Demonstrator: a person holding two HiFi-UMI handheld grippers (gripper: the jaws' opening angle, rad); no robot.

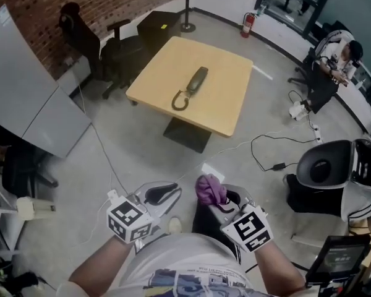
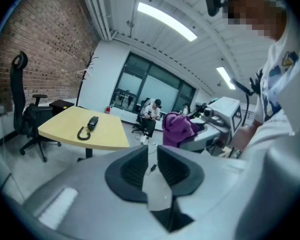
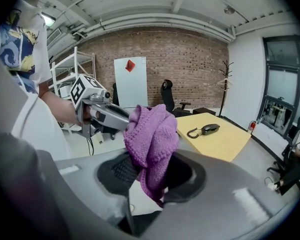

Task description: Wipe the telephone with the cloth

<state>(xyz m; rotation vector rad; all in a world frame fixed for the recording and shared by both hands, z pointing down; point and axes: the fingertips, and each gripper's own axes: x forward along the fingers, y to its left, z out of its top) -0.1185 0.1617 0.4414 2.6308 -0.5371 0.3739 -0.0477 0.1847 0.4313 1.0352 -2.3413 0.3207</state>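
While the person is standing well apart from the table (image 1: pixel 226 104), the right gripper (image 1: pixel 224 204) is holding the purple cloth (image 1: pixel 210 189) between its jaws; in the right gripper view the cloth (image 3: pixel 152 134) is bulging above the pads and hanging down between them. The left gripper (image 1: pixel 163 194) is carrying nothing: its jaws are standing only narrowly apart, and just the floor is showing through the gap.

The telephone (image 1: pixel 196 82) is lying on the table, at about 12 o'clock from the two grippers in the head view, with bare floor between. Its long axis is running from about 1 o'clock, at the far end, to 7 o'clock, where the curled cord (image 1: pixel 180 101) is facing the person. From the right gripper it is lying slightly toward 11 o'clock, and from the left gripper slightly toward 1 o'clock. Both hands are looking about equally far from it, though from this steep angle I cannot be fully sure. The coming move is, I judge, calling for a long approach toward 12 o'clock before the cloth can be touching the telephone along that axis.
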